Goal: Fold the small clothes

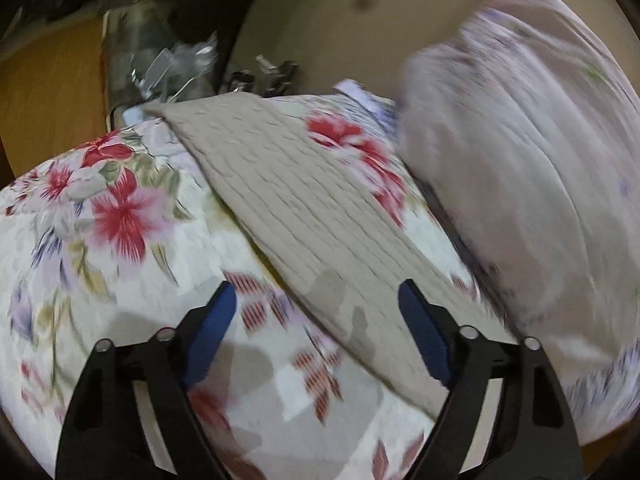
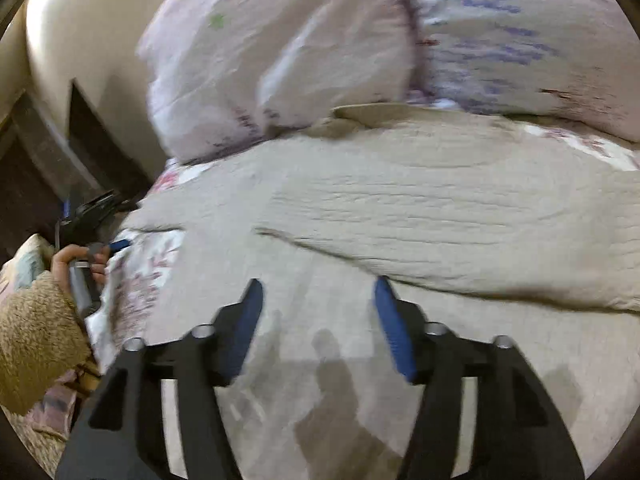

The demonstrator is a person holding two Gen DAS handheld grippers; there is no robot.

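Note:
A beige ribbed cloth [image 1: 304,216] lies flat on the floral bedspread [image 1: 100,248], running as a diagonal strip in the left wrist view. In the right wrist view the cloth [image 2: 400,216] fills the middle, with a fold line across it. My left gripper [image 1: 320,292] is open and empty, low over the cloth's near edge. It also shows at the far left of the right wrist view [image 2: 96,224], held by a hand. My right gripper [image 2: 318,288] is open and empty above the cloth.
A pale lilac pillow [image 1: 528,160] lies right of the cloth and appears behind it in the right wrist view [image 2: 280,52]. A beige wall [image 1: 360,20] and clutter of clear plastic [image 1: 160,52] stand past the bed's far edge. A fuzzy tan sleeve [image 2: 32,340] is at left.

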